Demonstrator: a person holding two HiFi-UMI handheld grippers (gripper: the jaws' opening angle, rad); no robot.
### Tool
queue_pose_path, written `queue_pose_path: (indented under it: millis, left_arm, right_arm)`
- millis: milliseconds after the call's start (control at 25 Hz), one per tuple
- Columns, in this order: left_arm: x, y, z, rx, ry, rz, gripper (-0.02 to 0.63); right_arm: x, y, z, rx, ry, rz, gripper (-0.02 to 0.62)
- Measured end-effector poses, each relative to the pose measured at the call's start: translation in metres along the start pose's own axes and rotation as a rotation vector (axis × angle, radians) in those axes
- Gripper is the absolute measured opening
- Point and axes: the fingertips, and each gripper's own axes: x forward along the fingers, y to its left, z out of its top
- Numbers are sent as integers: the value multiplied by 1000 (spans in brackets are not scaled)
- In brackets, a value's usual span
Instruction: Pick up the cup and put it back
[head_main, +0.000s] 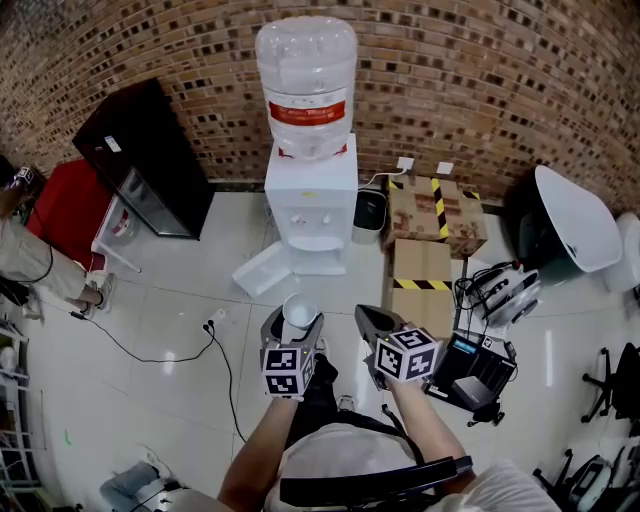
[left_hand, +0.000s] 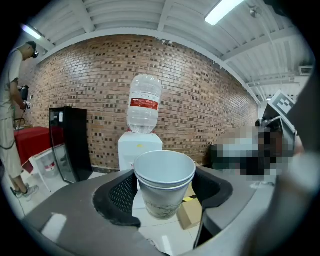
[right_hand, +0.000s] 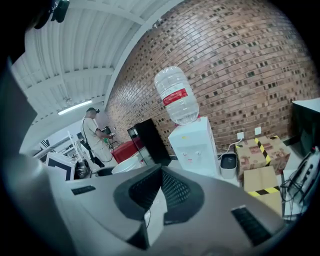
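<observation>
A stack of two white paper cups (head_main: 299, 312) hangs in the air in front of the person, over the floor. My left gripper (head_main: 295, 326) is shut on the cups; its black pads press their sides. In the left gripper view the cups (left_hand: 164, 182) stand upright between the jaws of the left gripper (left_hand: 162, 195), rims up and empty inside. My right gripper (head_main: 372, 322) is beside it on the right, shut, with nothing in it. In the right gripper view the right gripper (right_hand: 160, 181) has its pads together. A white water dispenser (head_main: 310, 200) with a bottle on top stands straight ahead by the brick wall.
The dispenser's lower door (head_main: 262, 272) hangs open to the left. A black cabinet (head_main: 145, 155) and a red table (head_main: 70, 205) stand at the left, where a person (head_main: 30, 260) stands too. Cardboard boxes (head_main: 435, 215) and a small bin (head_main: 369, 212) sit right of the dispenser. A cable (head_main: 215, 345) crosses the floor.
</observation>
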Motion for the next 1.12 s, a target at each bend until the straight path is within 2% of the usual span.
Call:
queue_pose_path:
  millis: [280,760,960,1120]
  left_arm:
    - [27,10,-18,-11,59,-22,345]
    - [89,27,-45,-5,134,-76,345]
    - [132,44,-76,31,155,-94,345]
    - [176,62,-115,52,163,-113,345]
  right_arm:
    - [29,-14,-17,34,60,-10,12]
    - [97,-45,-11,43,96,-19,12]
    - [134,-76,-29,58,91,-40,12]
    - [172,-108,-61,46,95,-53,12]
